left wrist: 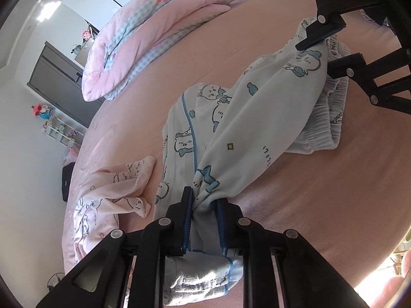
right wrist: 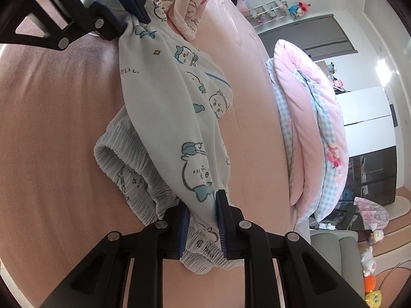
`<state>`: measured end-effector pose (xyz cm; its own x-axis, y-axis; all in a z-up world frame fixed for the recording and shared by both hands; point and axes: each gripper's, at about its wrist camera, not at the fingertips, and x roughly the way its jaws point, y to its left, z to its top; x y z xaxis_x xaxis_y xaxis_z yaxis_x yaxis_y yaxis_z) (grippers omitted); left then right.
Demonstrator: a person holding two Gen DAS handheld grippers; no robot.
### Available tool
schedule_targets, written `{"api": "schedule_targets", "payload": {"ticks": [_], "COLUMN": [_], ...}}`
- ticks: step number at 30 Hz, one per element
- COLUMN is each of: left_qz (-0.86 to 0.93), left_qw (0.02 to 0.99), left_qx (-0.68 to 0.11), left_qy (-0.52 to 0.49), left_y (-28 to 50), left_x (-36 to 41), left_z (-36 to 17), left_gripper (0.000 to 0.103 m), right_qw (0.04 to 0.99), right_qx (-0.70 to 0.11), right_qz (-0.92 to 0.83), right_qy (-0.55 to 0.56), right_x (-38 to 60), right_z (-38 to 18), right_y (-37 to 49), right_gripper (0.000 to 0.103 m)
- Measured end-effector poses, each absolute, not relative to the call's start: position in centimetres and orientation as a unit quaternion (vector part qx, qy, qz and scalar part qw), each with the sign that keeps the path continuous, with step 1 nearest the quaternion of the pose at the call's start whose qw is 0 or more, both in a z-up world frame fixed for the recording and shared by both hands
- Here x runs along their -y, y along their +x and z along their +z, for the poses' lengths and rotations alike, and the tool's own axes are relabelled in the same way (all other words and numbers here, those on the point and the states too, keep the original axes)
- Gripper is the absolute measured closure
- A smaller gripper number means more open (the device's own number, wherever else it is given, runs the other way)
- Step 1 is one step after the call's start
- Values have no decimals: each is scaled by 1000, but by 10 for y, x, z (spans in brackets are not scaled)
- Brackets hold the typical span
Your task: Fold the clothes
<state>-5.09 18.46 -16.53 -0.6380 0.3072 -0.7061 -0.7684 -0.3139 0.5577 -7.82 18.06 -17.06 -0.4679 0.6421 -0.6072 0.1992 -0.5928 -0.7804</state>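
Note:
A pale blue pyjama garment (left wrist: 257, 118) (right wrist: 164, 97) with cartoon prints lies on the pink bed sheet (left wrist: 321, 205) (right wrist: 51, 133). It is stretched between both grippers. My left gripper (left wrist: 204, 197) is shut on one bunched end of it, and it shows in the right wrist view as the left gripper (right wrist: 132, 27) at the top left. My right gripper (right wrist: 203, 200) is shut on the other end, just above the gathered elastic waistband (right wrist: 123, 159) (left wrist: 323, 128). The left wrist view has this right gripper (left wrist: 314, 56) at the top right.
A crumpled pink pyjama piece (left wrist: 115, 187) (right wrist: 182, 7) lies on the sheet beside the left gripper. A folded pink and blue-check quilt (left wrist: 154, 38) (right wrist: 316, 128) sits along the far side of the bed. Wardrobes, shelves and soft toys stand beyond the bed.

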Motion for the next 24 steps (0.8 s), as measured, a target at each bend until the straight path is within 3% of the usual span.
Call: {"api": "schedule_targets", "payload": {"ticks": [5,14,16,24], "left_qz": [767,761,762,766], "left_qw": [352,357,360,358], "left_qx": [-480,-496,-489,-488], "left_qy": [-239,-217,-224,-216], "left_y": [-53,-58,-62,-67], "left_x": [-192,-205,-209,-223], "left_z": [-153,-133,-129,-114], "left_gripper": [88,88,88,88], "right_qw": [146,137,136,143], "right_qx": [435,381,380,362], "right_qz": [741,763,761,765], "right_qy": [-491,-505,-508,-513], "right_x": [-183,-199,-202,-217], "right_z": [-166,-146,-143,-128], "right_y": [-77,-85,-87,-96], "right_gripper": [86,86,95,96]}}
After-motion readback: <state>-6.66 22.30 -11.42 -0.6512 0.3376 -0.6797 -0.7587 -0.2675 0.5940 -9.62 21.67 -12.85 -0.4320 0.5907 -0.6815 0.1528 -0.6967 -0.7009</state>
